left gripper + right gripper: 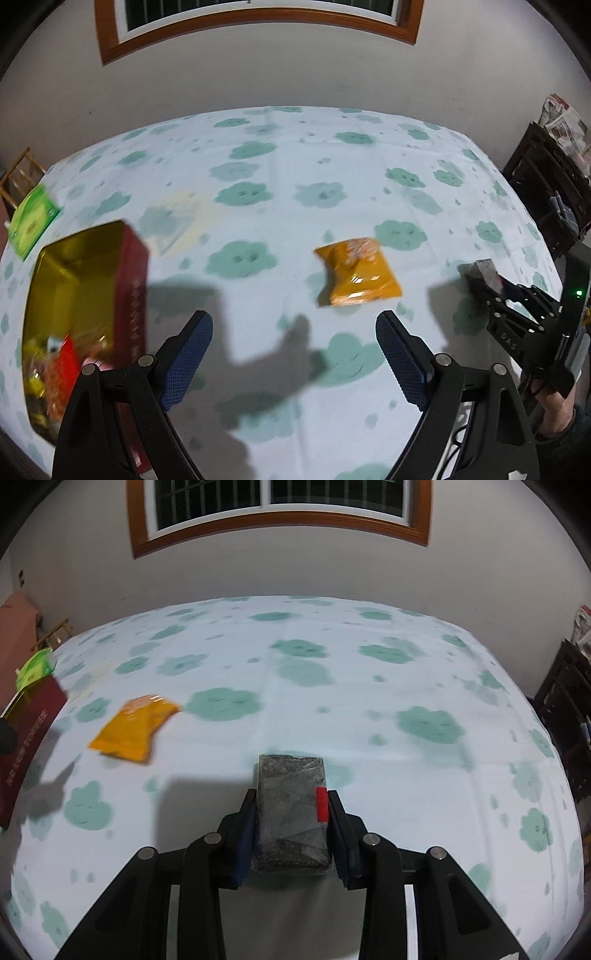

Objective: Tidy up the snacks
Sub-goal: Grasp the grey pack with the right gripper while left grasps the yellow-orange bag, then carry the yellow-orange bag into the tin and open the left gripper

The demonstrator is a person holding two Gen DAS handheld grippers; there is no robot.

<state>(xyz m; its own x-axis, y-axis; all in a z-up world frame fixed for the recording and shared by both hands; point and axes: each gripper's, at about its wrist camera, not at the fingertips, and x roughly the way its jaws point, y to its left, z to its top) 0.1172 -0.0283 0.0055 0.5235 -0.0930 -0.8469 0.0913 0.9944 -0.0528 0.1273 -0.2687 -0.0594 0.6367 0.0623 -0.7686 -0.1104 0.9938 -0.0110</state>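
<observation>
Dark snack block (291, 812) — right claw (291, 827) clamped, tablecloth (406, 782)

The left wrist view looks forward and steeply down between its own wide-set tongs (294, 354) from low over the near left part of the desk (332, 166), toward the far wall and window (258, 22), with the red tin (129, 280) close at its left and the right tongs (480, 275) at its right edge. The right wrist view looks the same way from further right, low over the desk's near edge, its tongs (291, 812) closed on a dark packet (290, 812) close before the lens. Both share the cloud-print cloth, the orange packet (356, 271), the green box (31, 219), the tin and the window.
</observation>
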